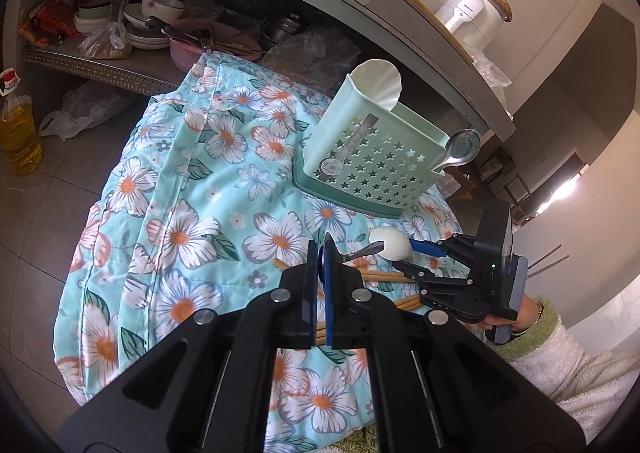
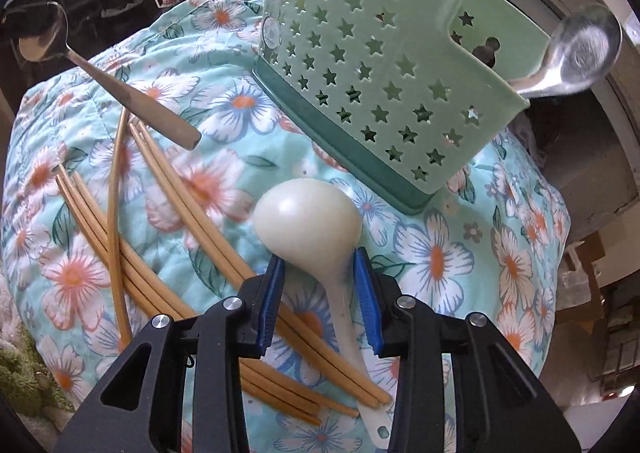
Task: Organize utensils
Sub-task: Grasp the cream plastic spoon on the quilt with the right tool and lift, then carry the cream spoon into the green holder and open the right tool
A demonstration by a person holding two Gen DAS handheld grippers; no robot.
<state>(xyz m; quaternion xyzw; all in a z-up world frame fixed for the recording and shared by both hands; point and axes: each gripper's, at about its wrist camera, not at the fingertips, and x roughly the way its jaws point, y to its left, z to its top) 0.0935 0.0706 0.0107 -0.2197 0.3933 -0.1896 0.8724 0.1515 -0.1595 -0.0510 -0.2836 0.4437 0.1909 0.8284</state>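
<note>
A mint-green star-holed utensil holder point(image 1: 372, 157) point(image 2: 372, 65) stands on the floral cloth, with a metal ladle point(image 1: 460, 149) point(image 2: 576, 57) and a white scoop point(image 1: 380, 81) in it. A white ladle point(image 2: 312, 221) point(image 1: 390, 245) lies bowl-down on the cloth. My right gripper point(image 2: 320, 265) point(image 1: 408, 253) is open, its jaws on either side of the white ladle's neck. Several bamboo chopsticks point(image 2: 168, 253) lie crossed at the left, partly under the ladle handle. My left gripper point(image 1: 320, 253) is shut on a metal spoon point(image 2: 52, 41), of which only the handle point(image 1: 360, 251) shows in the left wrist view.
The floral cloth point(image 1: 192, 181) covers a rounded mound. Behind it a low shelf point(image 1: 100, 65) holds bowls, plates and bags. An oil bottle point(image 1: 18, 137) stands on the tiled floor at left. A counter edge point(image 1: 360, 1) overhangs the holder.
</note>
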